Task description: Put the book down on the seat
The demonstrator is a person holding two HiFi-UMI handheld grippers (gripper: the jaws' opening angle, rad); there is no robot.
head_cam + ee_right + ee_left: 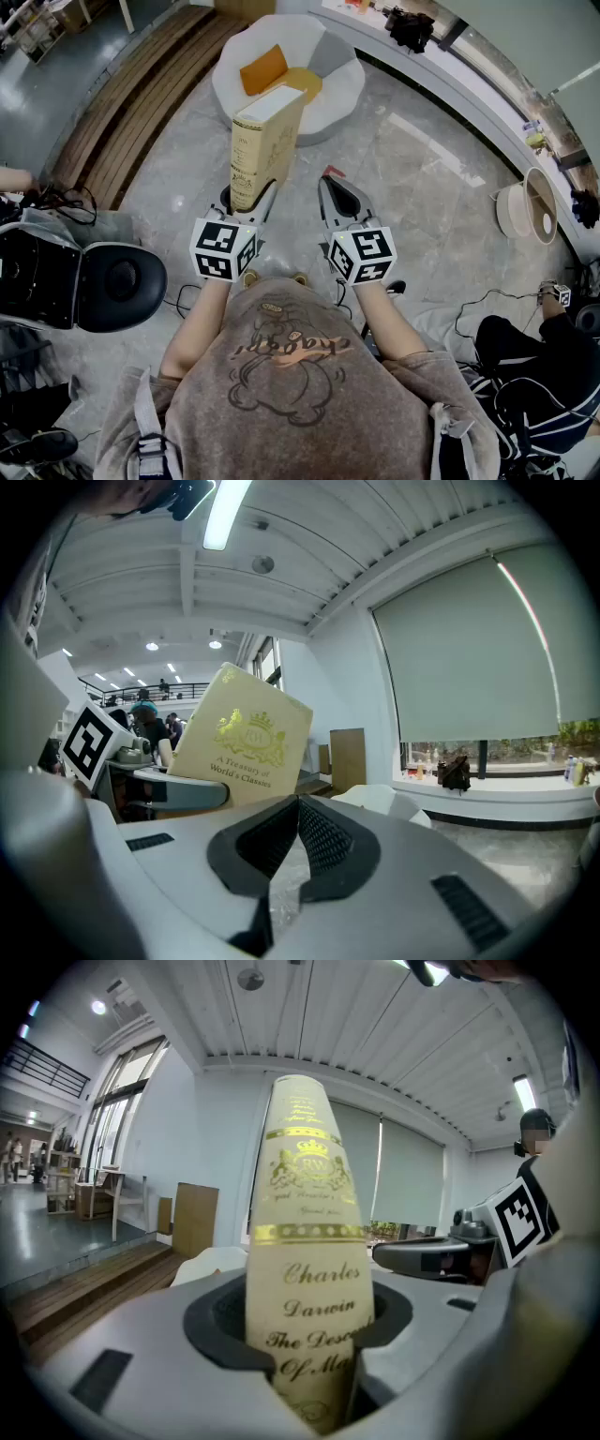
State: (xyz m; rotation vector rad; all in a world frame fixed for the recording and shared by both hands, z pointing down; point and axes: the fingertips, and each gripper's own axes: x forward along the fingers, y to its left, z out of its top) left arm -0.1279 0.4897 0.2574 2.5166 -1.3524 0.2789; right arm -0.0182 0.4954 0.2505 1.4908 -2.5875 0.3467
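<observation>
A thick cream book (264, 141) with gold print stands upright in my left gripper (247, 199), whose jaws are shut on its lower end. In the left gripper view the book's spine (306, 1241) rises between the pads (234, 1330). My right gripper (339, 202) hangs beside it to the right, shut with nothing in it; its ribbed pads (319, 832) meet at the tip. From the right gripper view the book's front cover (242, 738) shows at the left. The white round seat (345, 89) lies ahead on the floor, with an orange cushion (263, 68) and a yellow one (302, 82) on it.
A black padded stool (117, 277) stands at the left by a strip of wooden flooring (141, 103). A curved white counter (469, 75) runs along the right, with a round white basket (527, 211) below it. A person in dark clothes (525, 384) sits at the lower right. Cables trail over the marble floor.
</observation>
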